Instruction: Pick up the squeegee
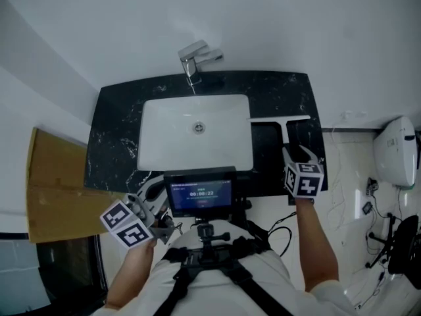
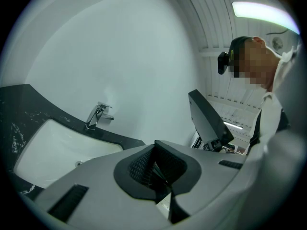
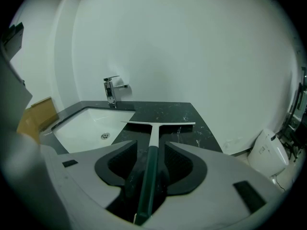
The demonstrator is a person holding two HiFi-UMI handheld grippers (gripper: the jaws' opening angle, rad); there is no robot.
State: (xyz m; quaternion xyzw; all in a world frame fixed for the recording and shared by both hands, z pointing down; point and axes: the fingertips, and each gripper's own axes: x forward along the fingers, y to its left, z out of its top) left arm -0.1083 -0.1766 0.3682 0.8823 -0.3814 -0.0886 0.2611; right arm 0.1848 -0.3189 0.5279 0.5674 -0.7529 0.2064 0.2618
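The squeegee [image 1: 281, 119] lies on the black marble counter [image 1: 115, 127] to the right of the sink, its white blade toward the wall and its dark green handle [image 3: 148, 174] pointing at me. My right gripper [image 1: 299, 154] hangs over the handle's near end. In the right gripper view the handle runs between the right gripper's [image 3: 150, 151] spread pads, with gaps on both sides, so it is open. My left gripper [image 1: 151, 189] hovers low at the counter's front left, away from the squeegee. In its own view the left gripper's [image 2: 154, 164] pads meet with nothing between them.
A white basin [image 1: 158, 147] is set into the counter, with a chrome faucet [image 1: 195, 59] behind it. A cardboard sheet [image 1: 56, 189] leans at the left. A white fixture [image 1: 395, 150] and cables sit on the floor to the right. A small screen [image 1: 200, 193] is mounted at my chest.
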